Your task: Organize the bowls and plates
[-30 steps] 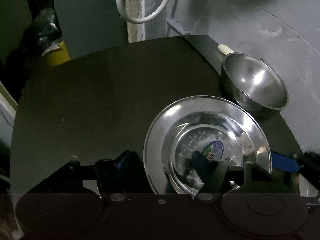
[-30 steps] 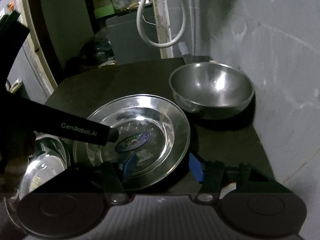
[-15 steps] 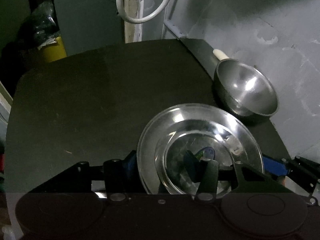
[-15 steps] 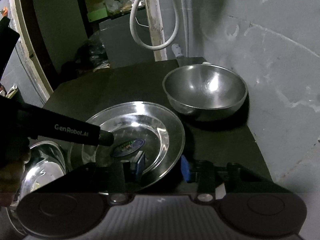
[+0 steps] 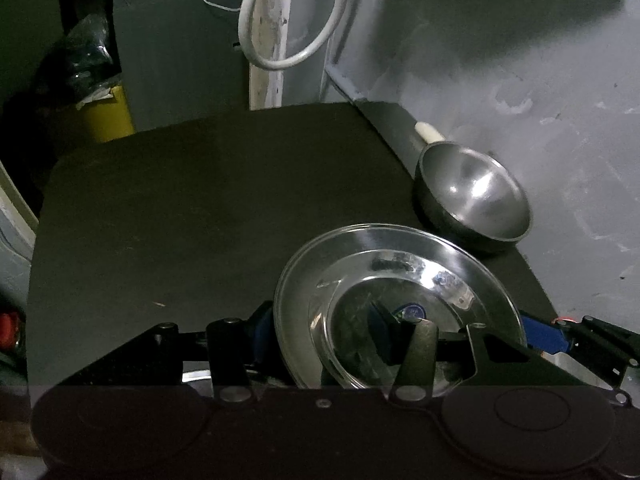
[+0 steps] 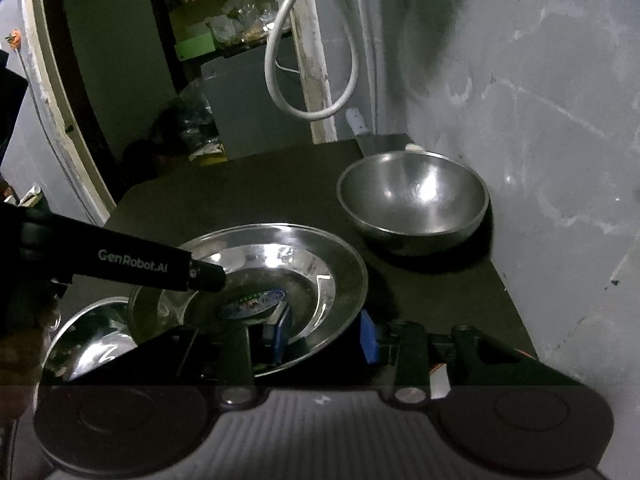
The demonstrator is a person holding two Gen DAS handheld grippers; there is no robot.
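Left gripper [image 5: 320, 330] and right gripper [image 6: 324, 330] fingers clamped, angled downward.

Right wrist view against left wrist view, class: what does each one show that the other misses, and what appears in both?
Only the right wrist view shows a second steel bowl at lower left, beside the left tool's branded arm. Only the left wrist view shows a yellow bin and a red object. Both show the steel plate straddled by each tool's blue pads, the deep bowl by the wall, and the white hose.

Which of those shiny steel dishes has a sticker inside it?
The shallow plate held between both grippers; its blue oval sticker shows. The deep bowl by the wall is bare.
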